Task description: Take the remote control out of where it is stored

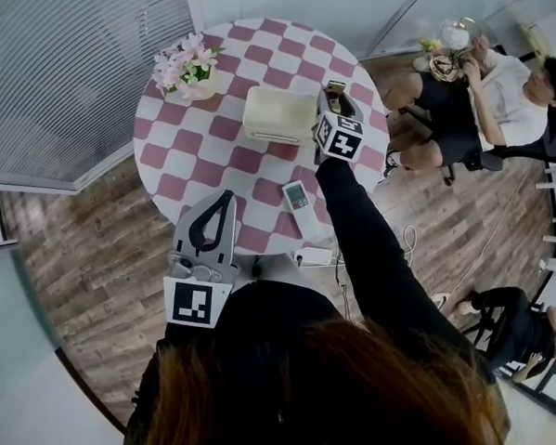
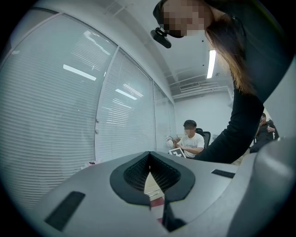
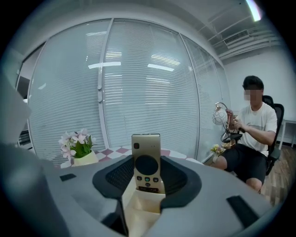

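A gold remote control (image 3: 146,162) stands upright between the pads of my right gripper (image 3: 148,179), its lower end still in a cream storage box (image 3: 141,210). The pads press on its two sides. In the head view the right gripper (image 1: 333,100) is over the right end of the cream box (image 1: 274,115) on the round checkered table (image 1: 181,152), with the remote's (image 1: 335,88) top showing past its tip. My left gripper (image 1: 224,201) hangs at the table's near edge with its jaws together and nothing in them; in the left gripper view (image 2: 149,156) its tips meet.
A pot of pink flowers (image 1: 188,73) stands at the table's far left. A white handset (image 1: 297,199) lies near the front right, and a small white object (image 1: 312,256) sits at the near edge. A seated person (image 1: 480,95) is right of the table; another person (image 1: 511,326) sits lower right.
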The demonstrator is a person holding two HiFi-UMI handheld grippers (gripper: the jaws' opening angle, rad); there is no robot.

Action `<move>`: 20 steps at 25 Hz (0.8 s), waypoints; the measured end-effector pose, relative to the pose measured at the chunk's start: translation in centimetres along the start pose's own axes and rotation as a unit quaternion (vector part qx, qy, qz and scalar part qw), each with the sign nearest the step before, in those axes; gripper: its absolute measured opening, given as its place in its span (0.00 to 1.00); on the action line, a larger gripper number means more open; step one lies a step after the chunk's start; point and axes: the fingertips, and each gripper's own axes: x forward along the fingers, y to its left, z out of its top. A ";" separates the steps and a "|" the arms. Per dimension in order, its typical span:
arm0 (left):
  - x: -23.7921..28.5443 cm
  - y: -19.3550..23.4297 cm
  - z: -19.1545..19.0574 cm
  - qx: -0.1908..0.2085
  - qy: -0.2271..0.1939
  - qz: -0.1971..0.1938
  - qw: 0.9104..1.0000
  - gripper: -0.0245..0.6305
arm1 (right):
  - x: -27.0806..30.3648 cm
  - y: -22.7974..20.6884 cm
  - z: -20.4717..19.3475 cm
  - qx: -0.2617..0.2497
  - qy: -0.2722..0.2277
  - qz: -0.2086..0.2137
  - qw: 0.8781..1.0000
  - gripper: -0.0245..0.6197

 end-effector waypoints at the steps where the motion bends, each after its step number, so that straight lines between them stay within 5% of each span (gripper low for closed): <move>1: 0.0 -0.1 0.0 0.000 -0.001 -0.002 1.000 0.05 | -0.1 0.1 0.1 -0.002 -0.001 0.002 1.000 0.33; 20: -0.6 -0.1 0.1 -0.006 -0.009 -0.007 1.000 0.05 | -2.6 -0.5 4.6 -0.002 -0.063 0.003 0.998 0.33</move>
